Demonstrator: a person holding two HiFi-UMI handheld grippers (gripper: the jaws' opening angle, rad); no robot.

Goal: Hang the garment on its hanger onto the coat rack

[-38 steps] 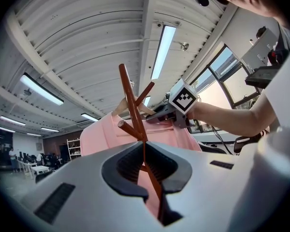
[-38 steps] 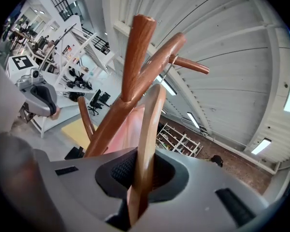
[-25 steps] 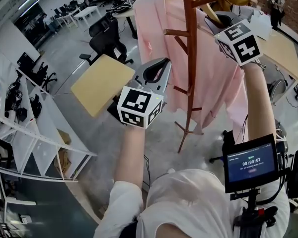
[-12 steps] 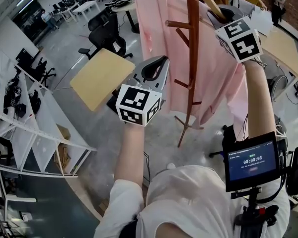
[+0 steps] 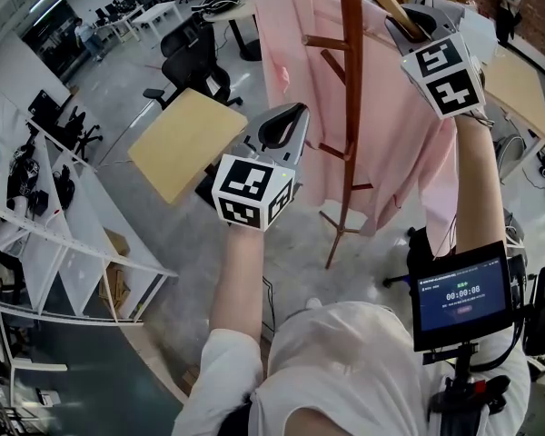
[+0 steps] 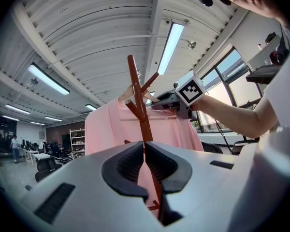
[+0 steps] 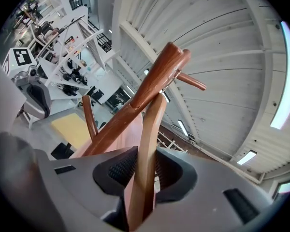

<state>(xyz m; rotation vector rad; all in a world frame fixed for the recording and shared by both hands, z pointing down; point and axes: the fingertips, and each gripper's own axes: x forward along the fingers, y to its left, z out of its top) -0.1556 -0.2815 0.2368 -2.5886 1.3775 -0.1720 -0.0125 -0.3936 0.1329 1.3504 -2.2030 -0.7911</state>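
Head view: my right tongs (image 5: 403, 25) hold the wooden hanger (image 5: 392, 11) up at the top of the coat rack (image 5: 350, 107), with the pink garment (image 5: 391, 143) draped behind its pole. My left tongs (image 5: 292, 116) hover lower, well apart from it. Left gripper view: jaws pressed together, empty. Right gripper view: jaws clamped on the hanger's arm, beside a peg.

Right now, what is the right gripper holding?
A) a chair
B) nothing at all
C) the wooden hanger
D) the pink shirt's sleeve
C: in the right gripper view, the right gripper has its jaws pressed on the pale wooden hanger, close beside the darker coat rack.
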